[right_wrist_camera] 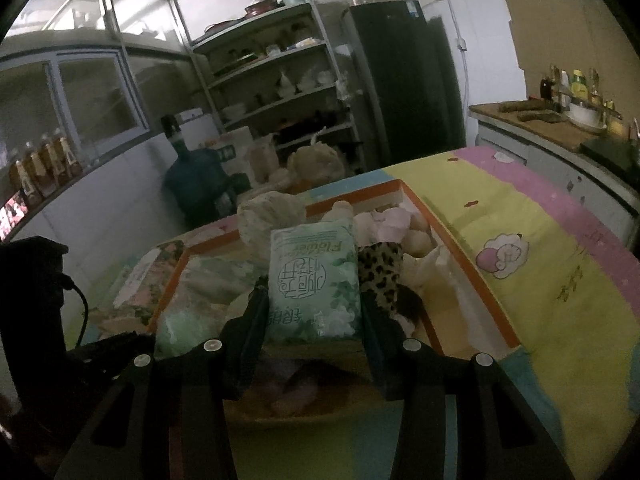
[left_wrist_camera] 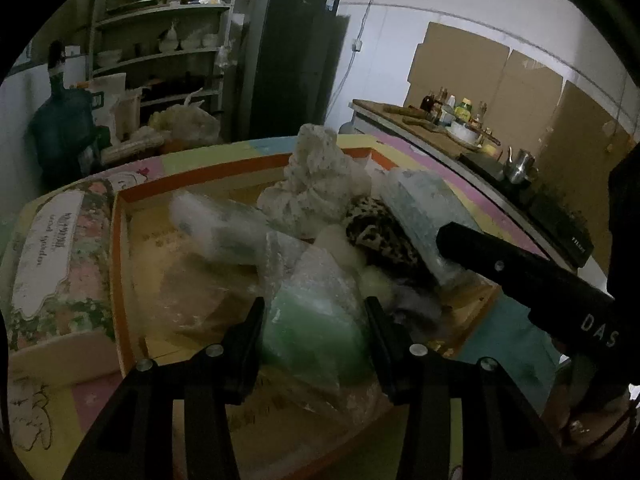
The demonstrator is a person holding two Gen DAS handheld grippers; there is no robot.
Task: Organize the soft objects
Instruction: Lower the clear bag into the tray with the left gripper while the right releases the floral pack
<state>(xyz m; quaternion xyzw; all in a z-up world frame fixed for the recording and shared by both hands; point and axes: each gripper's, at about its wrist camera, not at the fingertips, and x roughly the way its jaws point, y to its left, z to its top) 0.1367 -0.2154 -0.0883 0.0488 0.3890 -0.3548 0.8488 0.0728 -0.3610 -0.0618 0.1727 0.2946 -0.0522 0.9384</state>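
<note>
The left gripper (left_wrist_camera: 316,312) tilts downward, its jaws closed on a green plastic-wrapped pack (left_wrist_camera: 316,320). The right gripper (right_wrist_camera: 314,300) angles down too, clamping a tissue pack (right_wrist_camera: 314,280) upright between its fingers.

Right hand-held gripper (right_wrist_camera: 314,312) clamps tissue pack (right_wrist_camera: 314,284) over orange-rimmed box (right_wrist_camera: 472,276).

Home kitchen (fridge (right_wrist_camera: 404,76), crockery shelves (right_wrist_camera: 280,76))
</note>
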